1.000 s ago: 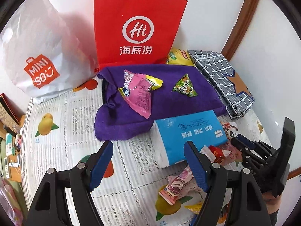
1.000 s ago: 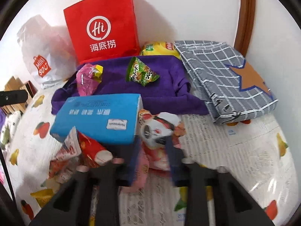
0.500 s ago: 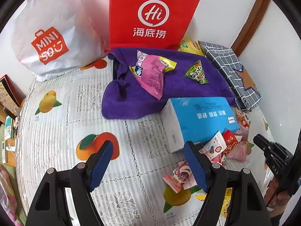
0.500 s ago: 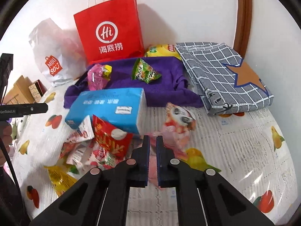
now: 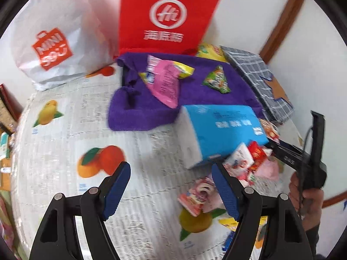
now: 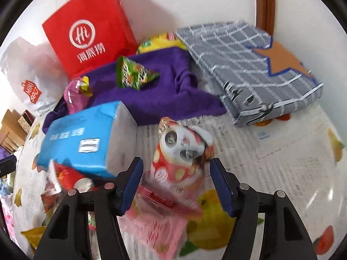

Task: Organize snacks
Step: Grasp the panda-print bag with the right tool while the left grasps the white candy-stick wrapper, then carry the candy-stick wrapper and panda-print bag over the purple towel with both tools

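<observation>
Right gripper (image 6: 175, 186) is spread wide and has hold of nothing; between its blue pads I see the panda snack (image 6: 182, 149) lying on the worktop (image 6: 271, 151), with a pink packet (image 6: 156, 223) under its near end. Just left of that sits the blue tissue pack (image 6: 86, 136), and red wrappers (image 6: 69, 177) poke out from under its near edge. Farther back, a green snack (image 6: 132, 73) and a pink snack (image 6: 76, 95) rest on the purple towel (image 6: 164, 95). A grey checked cloth (image 6: 249, 65) lies far right, a red bag (image 6: 86, 26) and a white bag (image 6: 28, 80) stand far left against the wall.

Left gripper (image 5: 171, 188) is also wide open and empty, hovering over the fruit-print cover. A small pink sweet packet (image 5: 199, 192) lies just by its right finger, with more wrappers heaped beyond it beside the tissue pack. I can see the right gripper at the right edge of this view.
</observation>
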{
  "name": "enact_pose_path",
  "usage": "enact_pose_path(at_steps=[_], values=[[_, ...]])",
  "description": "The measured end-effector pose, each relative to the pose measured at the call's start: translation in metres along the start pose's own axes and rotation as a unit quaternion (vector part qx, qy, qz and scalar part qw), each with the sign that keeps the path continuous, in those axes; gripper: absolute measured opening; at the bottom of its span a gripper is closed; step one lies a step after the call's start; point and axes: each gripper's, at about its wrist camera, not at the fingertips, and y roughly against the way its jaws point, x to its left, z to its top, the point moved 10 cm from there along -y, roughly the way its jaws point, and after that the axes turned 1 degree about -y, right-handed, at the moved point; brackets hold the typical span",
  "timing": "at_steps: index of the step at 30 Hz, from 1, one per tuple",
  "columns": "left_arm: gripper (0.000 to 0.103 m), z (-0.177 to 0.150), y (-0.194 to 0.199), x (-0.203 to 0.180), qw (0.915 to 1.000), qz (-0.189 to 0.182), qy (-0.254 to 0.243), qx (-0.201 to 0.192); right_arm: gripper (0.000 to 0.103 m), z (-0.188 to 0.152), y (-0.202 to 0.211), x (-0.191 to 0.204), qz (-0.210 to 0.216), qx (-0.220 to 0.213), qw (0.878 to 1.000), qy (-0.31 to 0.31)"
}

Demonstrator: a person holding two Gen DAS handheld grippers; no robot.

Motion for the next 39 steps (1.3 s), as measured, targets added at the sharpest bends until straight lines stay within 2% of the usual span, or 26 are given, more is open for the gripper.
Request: enact_pose_path(at_steps=[2, 4, 6, 10, 13, 14, 17, 19, 21, 24, 29, 39], values=[[0.076, -0.005, -0.008, -0.015, 0.9995, -0.022, -0.019, 0.009, 0.052, 0.0, 0.003, 0.002, 0.001, -0.007, 1.0, 0.008], [0.076, -0.011, -0.018, -0.026, 0.9988, -0.024, -0.037, 0.02, 0.048, 0.0, 0.014, 0.003, 0.006, -0.016, 1.0, 0.02], [0.076, -0.018, -0.032, -0.035, 0.9976, -0.018, -0.055, 0.038, 0.047, -0.001, 0.027, 0.003, 0.007, -0.027, 0.999, 0.027], [0.076, -0.022, -0.051, -0.041, 0.9964, 0.01, -0.071, 0.045, 0.046, -0.005, 0.051, -0.005, 0.006, -0.045, 0.999, 0.027], [0.074, -0.025, -0.062, -0.045, 0.9958, 0.008, -0.074, 0.054, 0.046, -0.01, 0.068, -0.011, 0.007, -0.055, 0.998, 0.024], [0.073, -0.026, -0.065, -0.046, 0.9958, 0.009, -0.073, 0.054, 0.046, -0.012, 0.071, -0.011, 0.008, -0.055, 0.998, 0.026], [0.059, -0.026, -0.067, -0.048, 0.9958, 0.018, -0.075, 0.051, 0.046, -0.018, 0.083, -0.01, 0.006, -0.064, 0.997, 0.032], [0.052, -0.028, -0.066, -0.05, 0.9954, 0.022, -0.079, 0.049, 0.046, -0.022, 0.09, -0.008, 0.009, -0.067, 0.997, 0.032], [0.039, -0.026, -0.064, -0.051, 0.9953, 0.023, -0.08, 0.049, 0.046, -0.024, 0.095, -0.008, 0.009, -0.069, 0.997, 0.032], [0.029, -0.026, -0.06, -0.051, 0.9957, 0.018, -0.077, 0.048, 0.046, -0.026, 0.099, -0.007, 0.008, -0.072, 0.997, 0.033], [0.024, -0.026, -0.048, -0.05, 0.997, 0.013, -0.065, 0.04, 0.046, -0.031, 0.104, -0.005, 0.009, -0.073, 0.997, 0.032], [0.023, -0.023, -0.011, -0.049, 0.9989, -0.016, -0.042, 0.013, 0.046, -0.034, 0.111, 0.011, 0.019, -0.069, 0.996, 0.044]])
